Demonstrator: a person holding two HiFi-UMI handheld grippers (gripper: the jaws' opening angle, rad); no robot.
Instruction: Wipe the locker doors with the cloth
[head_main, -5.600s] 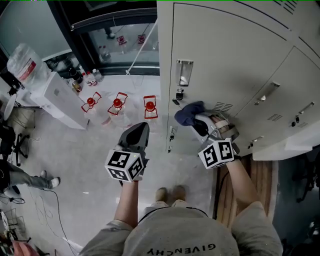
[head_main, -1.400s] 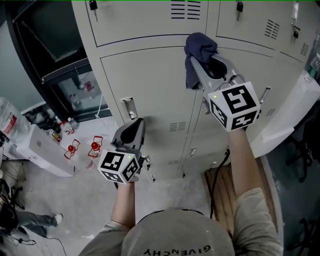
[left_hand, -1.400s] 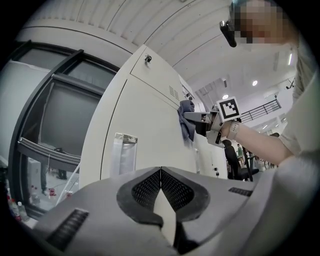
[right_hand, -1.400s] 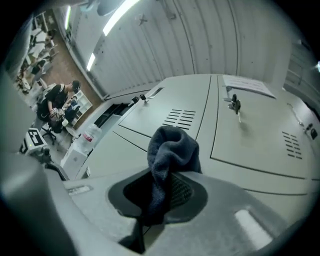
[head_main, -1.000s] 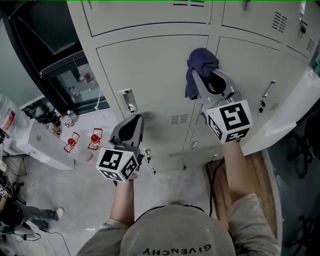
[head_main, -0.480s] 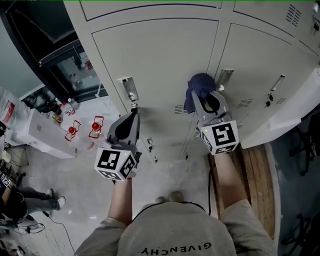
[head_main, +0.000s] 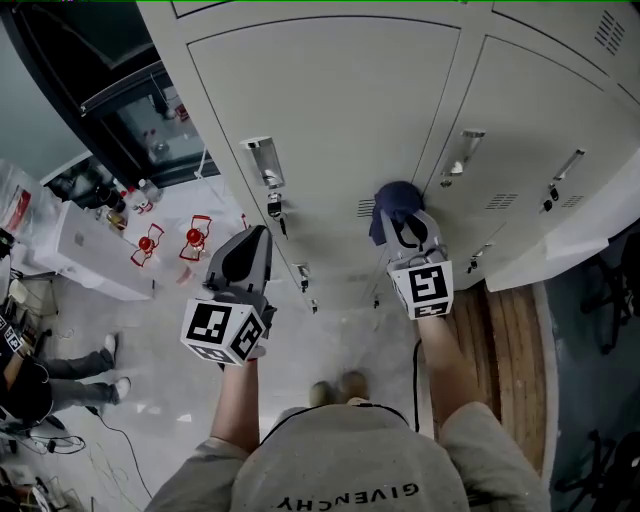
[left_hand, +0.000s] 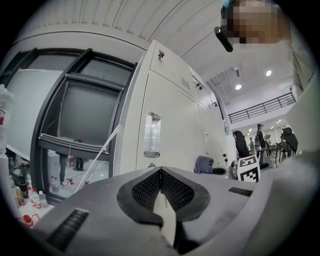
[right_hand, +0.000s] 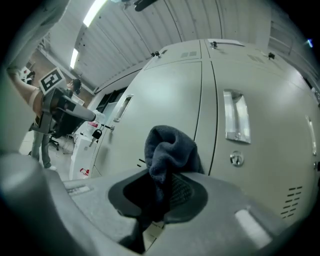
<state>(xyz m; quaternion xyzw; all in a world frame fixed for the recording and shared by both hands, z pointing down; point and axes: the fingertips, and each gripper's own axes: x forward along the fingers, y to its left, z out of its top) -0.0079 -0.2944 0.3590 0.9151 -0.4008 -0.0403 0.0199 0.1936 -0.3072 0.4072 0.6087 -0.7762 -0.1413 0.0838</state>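
The right arm is stretched forward and the right gripper (head_main: 404, 222) is pointed at the locker doors (head_main: 330, 110), low on the seam between two of them. Its jaws are clamped on a dark blue cloth (head_main: 392, 199), which is bunched up past the tips; in the right gripper view the cloth (right_hand: 170, 150) is seen wedged between the closed pads. The cloth lies against or just before the seam, beside a small vent (head_main: 366, 207); whether it presses on the metal cannot be told.

The left arm is bent and kept nearer the body. The left gripper (head_main: 259, 236) is aimed at the left door, below a recessed handle (head_main: 263, 161), and is clear of it. In the left gripper view its jaws (left_hand: 160, 172) are seen brought together with nothing between them.

The tops of the doors are cut off by the frame. Every door in view is closed, so what the lockers hold is hidden.

On the floor to the left, two small red items (head_main: 170, 240) can be seen, too small to identify. A seated person's legs (head_main: 60, 370) are cut off at the left edge.
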